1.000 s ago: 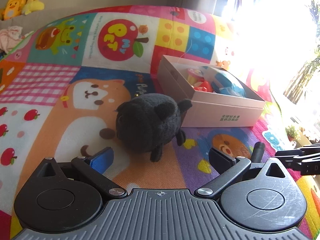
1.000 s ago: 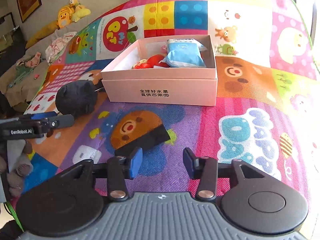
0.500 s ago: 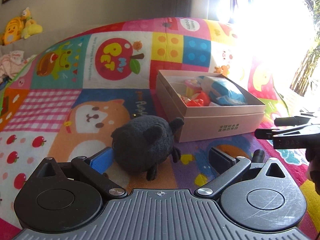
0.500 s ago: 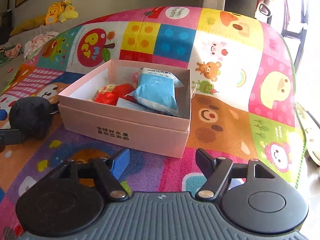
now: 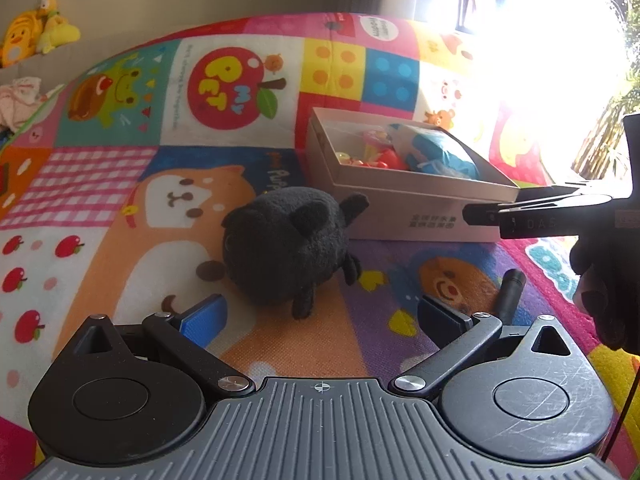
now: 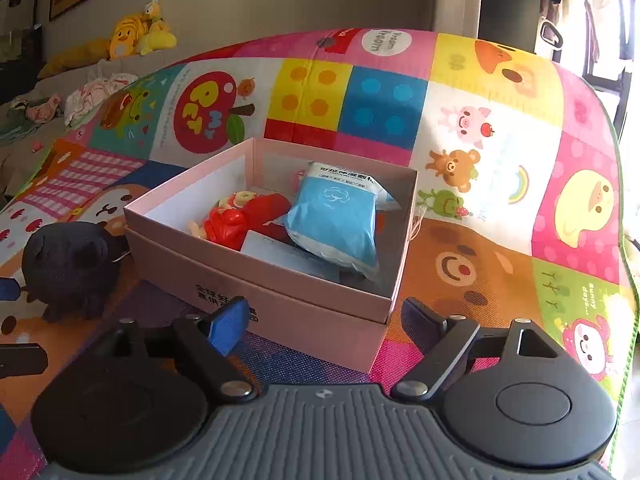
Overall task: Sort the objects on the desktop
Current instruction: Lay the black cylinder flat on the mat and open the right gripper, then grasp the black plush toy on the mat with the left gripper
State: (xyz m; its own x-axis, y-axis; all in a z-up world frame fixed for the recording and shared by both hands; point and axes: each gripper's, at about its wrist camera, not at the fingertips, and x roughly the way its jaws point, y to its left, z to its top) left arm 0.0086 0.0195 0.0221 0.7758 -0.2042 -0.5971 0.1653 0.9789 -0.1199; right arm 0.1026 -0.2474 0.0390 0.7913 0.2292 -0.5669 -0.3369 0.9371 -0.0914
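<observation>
**Closing in on the black plush while the right gripper swings to the box**

Pulling back slightly in the left wrist view, the left gripper (image 5: 320, 316) has more mat showing ahead of it than half a second ago, when its blue pad touched the toy. Its jaws are spread wide and hold nothing. The black plush toy (image 5: 286, 246) lies on the play mat (image 5: 100, 184) just ahead and a little left of centre, apart from both fingertips, roughly within the width of the open jaws. Beyond it, ahead and to the right, stands the pink cardboard box (image 5: 408, 216), the plush's ear almost at its near wall. The right gripper (image 5: 532, 216) has come into view from the right side, level with the box front, seen side-on with a gloved hand (image 5: 600, 280) behind it.

In the right wrist view, the right gripper (image 6: 324, 318) is also wide open and empty, and the pink box (image 6: 312, 312) now sits directly ahead, much closer than a second ago, its near corner between the fingertips. Inside lie a blue wet-wipe pack (image 6: 336, 220) and a red toy (image 6: 240, 220). The plush (image 6: 70, 264) is far to the left, beside the box wall.

The plush looks like the item left outside, so the likely next step is a left-hand grasp, with the right perhaps steadying the box.
</observation>
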